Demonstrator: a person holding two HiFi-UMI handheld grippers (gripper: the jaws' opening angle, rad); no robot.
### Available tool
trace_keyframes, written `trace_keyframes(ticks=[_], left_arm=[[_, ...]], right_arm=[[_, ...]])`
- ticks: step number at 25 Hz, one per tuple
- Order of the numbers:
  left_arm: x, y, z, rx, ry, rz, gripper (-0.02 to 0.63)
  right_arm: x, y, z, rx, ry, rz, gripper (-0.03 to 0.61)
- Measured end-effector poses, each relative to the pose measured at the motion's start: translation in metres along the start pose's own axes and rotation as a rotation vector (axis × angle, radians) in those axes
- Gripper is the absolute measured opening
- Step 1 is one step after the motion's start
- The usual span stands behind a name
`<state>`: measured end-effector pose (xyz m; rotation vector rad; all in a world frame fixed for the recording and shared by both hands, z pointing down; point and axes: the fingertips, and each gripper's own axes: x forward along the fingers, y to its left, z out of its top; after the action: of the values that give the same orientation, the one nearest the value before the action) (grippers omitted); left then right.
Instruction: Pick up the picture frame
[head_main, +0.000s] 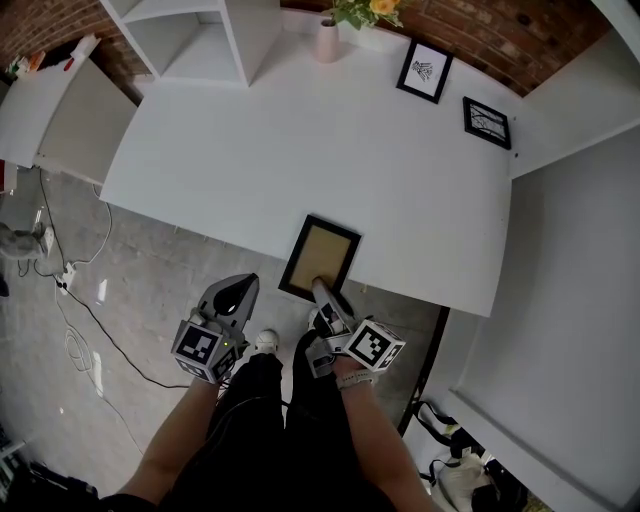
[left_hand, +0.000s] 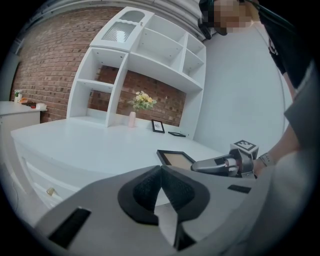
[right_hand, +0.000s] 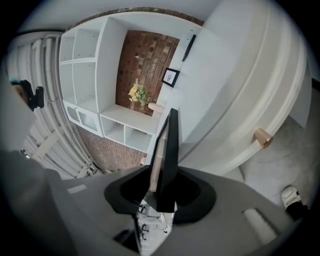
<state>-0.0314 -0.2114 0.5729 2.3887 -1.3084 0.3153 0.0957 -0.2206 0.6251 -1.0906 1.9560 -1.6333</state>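
**A:** Two grippers and one table (head_main: 300, 150). Where is the picture frame (head_main: 320, 256)?

**B:** It lies flat on the white table with its near end over the near edge. That end is right at the tips of the right gripper (head_main: 321, 289).

**A:** How is that hand held?

**B:** The forearm reaches forward and the wrist is rolled onto its side. One finger lies over the frame's near edge and the other under it. In the right gripper view the frame stands edge-on between the fingers (right_hand: 129, 188), and both pads are closed on it.

**A:** And the left gripper (head_main: 244, 284)?

**B:** It is just left of the right fingers, short of the table's edge and tipped slightly down. Its fingers (left_hand: 145, 192) are closed pad to pad with nothing between them. The frame lies ahead of them and to their right.
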Motion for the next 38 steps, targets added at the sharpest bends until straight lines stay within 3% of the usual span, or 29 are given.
trace_keyframes(ticks=[8, 19, 38], left_arm=[[-0.002, 0.008, -0.002, -0.011, 0.004, 0.009, 0.009], [-0.006, 0.008, -0.002, -0.003, 0.008, -0.004, 0.009], [-0.014, 0.002, 0.014, 0.01, -0.039, -0.05, 0.009]], right_arm=[[0.007, 0.01, 0.005, 0.064, -0.012, 0.083, 0.072], [0.004, 0.013, 0.007, 0.119, -0.04, 0.103, 0.029], [-0.013, 0.048, 0.023, -0.037, -0.121, 0.123, 0.023]])
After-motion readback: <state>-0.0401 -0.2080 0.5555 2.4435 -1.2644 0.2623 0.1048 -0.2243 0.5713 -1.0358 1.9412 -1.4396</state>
